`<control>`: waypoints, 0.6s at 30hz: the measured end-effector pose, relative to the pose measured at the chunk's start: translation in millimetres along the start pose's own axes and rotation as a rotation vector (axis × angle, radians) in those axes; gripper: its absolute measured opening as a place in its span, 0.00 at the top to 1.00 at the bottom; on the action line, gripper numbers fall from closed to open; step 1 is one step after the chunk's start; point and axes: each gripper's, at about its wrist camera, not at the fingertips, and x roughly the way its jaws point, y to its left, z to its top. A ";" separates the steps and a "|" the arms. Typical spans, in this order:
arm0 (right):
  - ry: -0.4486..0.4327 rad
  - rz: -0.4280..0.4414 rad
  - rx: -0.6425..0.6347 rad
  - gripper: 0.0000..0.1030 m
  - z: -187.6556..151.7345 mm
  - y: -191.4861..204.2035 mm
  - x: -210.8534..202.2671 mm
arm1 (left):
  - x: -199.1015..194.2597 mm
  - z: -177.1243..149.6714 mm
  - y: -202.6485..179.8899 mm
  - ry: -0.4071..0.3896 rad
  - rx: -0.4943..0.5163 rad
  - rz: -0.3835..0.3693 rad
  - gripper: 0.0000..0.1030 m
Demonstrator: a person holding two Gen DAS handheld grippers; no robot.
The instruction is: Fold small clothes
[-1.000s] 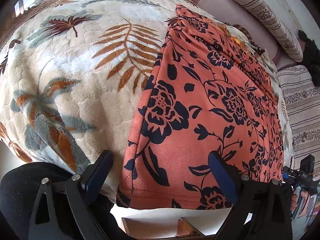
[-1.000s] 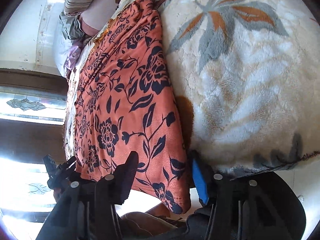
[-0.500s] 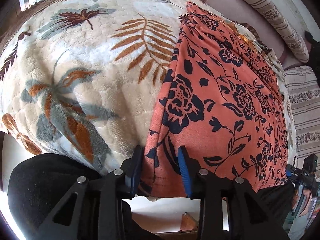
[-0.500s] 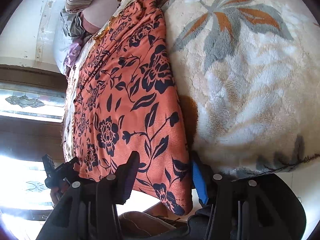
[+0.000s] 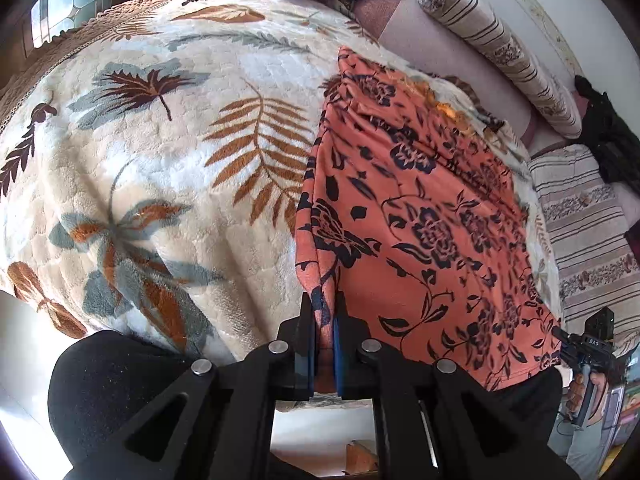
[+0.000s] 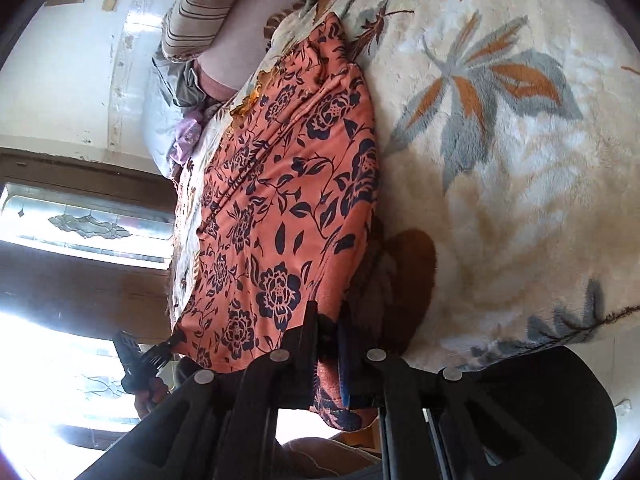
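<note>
A second ago both pairs of jaws stood wide apart over the near hem of the orange garment with dark navy flowers (image 5: 420, 216); half a second ago the left pair had narrowed onto it while the right was still spread. Now both are clamped on cloth. The left gripper (image 5: 325, 320) pinches the garment's near left corner, its jaws together with a ridge of fabric bunched up between them. The right gripper (image 6: 329, 330) has closed on the near right corner, and a flap of hem hangs out below its jaws.

The garment still lies spread along the cream plush blanket with teal and rust leaf print (image 5: 160, 184) on the bed, its far end toward the striped bolster pillow (image 5: 500, 44) and its near hem at the blanket's near edge.

With both near corners secured, the grasp looks complete; the likely next step is lifting the hem and carrying it toward the pillow end to make the first fold.
</note>
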 end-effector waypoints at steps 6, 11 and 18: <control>0.074 -0.077 0.056 0.73 -0.9 -19.4 26.7 | 32.5 -14.7 -1.7 0.078 0.044 0.104 0.74; 0.096 -0.043 0.009 0.28 -0.2 -8.3 33.1 | 34.0 -12.7 -9.8 0.071 0.059 0.082 0.51; 0.101 -0.095 -0.006 0.92 -3.9 -4.1 31.7 | 19.0 -4.9 -14.9 0.017 0.070 0.037 0.94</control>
